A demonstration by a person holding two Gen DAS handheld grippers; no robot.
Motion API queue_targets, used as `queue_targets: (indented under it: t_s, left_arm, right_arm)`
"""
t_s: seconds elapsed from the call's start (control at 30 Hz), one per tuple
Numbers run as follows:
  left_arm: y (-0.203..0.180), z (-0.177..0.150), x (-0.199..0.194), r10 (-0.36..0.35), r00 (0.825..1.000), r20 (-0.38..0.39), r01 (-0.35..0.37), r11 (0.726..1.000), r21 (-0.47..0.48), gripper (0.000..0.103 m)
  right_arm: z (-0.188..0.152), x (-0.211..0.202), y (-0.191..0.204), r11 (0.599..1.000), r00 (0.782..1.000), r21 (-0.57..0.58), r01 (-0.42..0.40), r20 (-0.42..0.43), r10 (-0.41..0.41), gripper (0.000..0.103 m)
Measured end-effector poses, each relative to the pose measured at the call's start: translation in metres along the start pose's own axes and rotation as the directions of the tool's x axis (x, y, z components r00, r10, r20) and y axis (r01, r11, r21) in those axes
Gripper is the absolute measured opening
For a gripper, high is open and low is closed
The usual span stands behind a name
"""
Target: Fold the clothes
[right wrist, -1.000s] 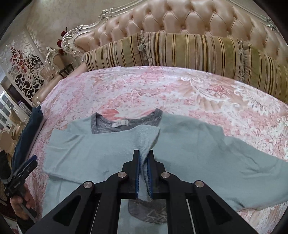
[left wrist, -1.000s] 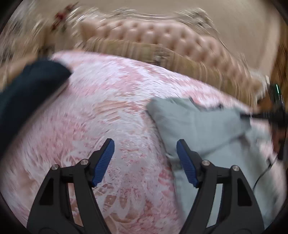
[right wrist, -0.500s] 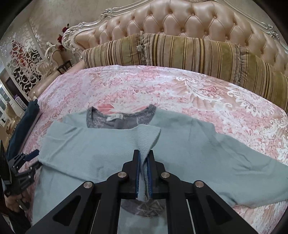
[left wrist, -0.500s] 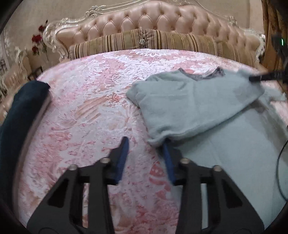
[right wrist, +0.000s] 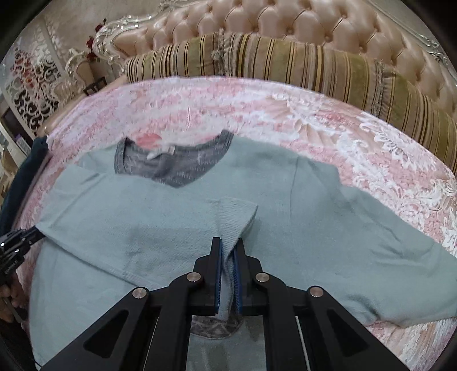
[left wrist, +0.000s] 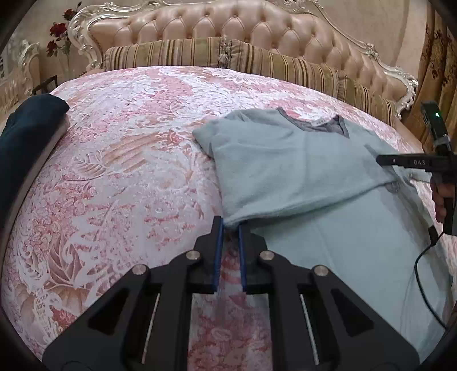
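Sweater [right wrist: 285, 228], pale blue-green with a grey neckline, is laid flat on the pink floral bedspread [left wrist: 120, 171] of the bed, neck toward the tufted headboard [left wrist: 228, 25]. One sleeve is folded across the chest. The cuff of that sleeve [right wrist: 237, 214] is pinched in the right claw [right wrist: 227, 254], jaws nearly closed on the fabric. The folded edge at the sweater's side [left wrist: 231, 219] is met by the left claw [left wrist: 228, 228], jaws narrow; whether cloth is actually gripped cannot be told. The other sleeve is spread out to the right on the bedspread. Striped bolster pillows [right wrist: 285, 60] are lined along the headboard. A dark blue garment [left wrist: 25, 131] is seen at the bed's left edge, well apart from the sweater.
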State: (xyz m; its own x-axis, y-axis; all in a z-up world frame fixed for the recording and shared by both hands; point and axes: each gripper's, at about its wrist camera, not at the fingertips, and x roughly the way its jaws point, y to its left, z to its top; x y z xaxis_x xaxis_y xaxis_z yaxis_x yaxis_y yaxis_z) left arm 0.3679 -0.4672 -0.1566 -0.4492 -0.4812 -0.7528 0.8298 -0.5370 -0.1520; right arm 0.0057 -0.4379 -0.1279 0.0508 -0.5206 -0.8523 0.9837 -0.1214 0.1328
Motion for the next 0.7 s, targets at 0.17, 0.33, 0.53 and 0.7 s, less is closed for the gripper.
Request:
queue_targets:
  t_s: [0.17,0.33,0.53,0.7]
  left_arm:
    - [0.003,-0.003,-0.011,0.029,0.999,-0.014,-0.029,1.0,-0.005,0.045]
    - [0.033,0.018,-0.047,-0.089,0.994,0.065,0.098,0.986,-0.137,0.051]
    - [0.071,0.066,0.007,-0.26,0.964,-0.052,0.229,0.916,-0.33,0.047]
    - [0.04,0.063,0.039,-0.239,0.959,-0.149,0.201,0.952,-0.232,0.005]
  right_arm:
    - [-0.001,0.002,0.002,1.0,1.0,-0.02,0.002,-0.007,-0.002,0.007]
    - [-0.002,0.003,0.003,0.999,1.0,-0.043,0.0,-0.009,0.0,0.009]
    - [-0.005,0.0,0.003,0.998,1.0,-0.063,-0.01,0.0,0.01,0.009]
    - [-0.007,-0.002,0.003,0.997,1.0,-0.07,-0.019,0.016,0.02,0.008]
